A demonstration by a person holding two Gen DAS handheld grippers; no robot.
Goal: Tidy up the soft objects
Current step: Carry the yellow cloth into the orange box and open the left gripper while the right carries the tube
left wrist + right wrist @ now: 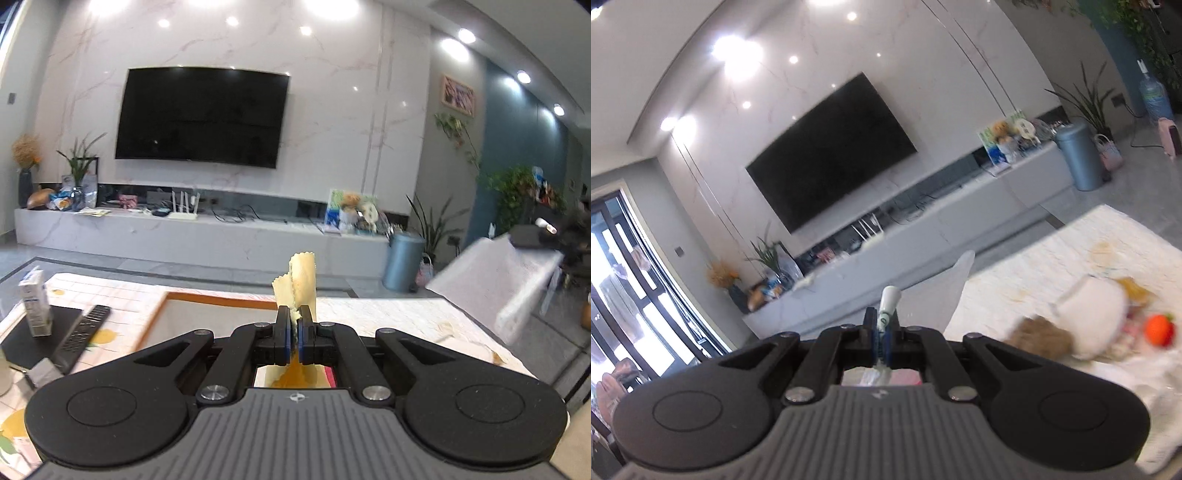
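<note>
left tongs: left tongs [294, 332] clamped on a yellow cloth [304, 280]; zigzag edge sticks up above the tips at centre frame, more of it hangs below the jaws, lower centre.
right tongs: right tongs [881, 332] pinched on a thin white wrapper [889, 300]; can't tell what it is, a clear film [951, 291] trails right of the tips.
other soft things: plush toys [1071, 325] and an orange toy [1160, 328] lie on the counter [1052, 254], right side of the right view, blurred.
tray: orange-rimmed tray [218, 301] sits just beyond the left tips, centre frame; likely drop spot, a guess.
risk, slip: only a narrow strip of cloth is in the grip; a quick swing could pull it out.
risk, snag: hanging part of the cloth could drag on the tray rim or counter if carried low.
risk, film: loose film may catch on the toys or flap across the camera.
risk, knock: remote [83, 332] and small carton [35, 302] stand lower left of the left view; a leftward sweep could tip the carton.
edges: counter's far edge runs across mid-frame in the left view, floor beyond; another covered surface [495, 273] at right, apart.
open room: bare counter right of the tray; free air above both tongs.
</note>
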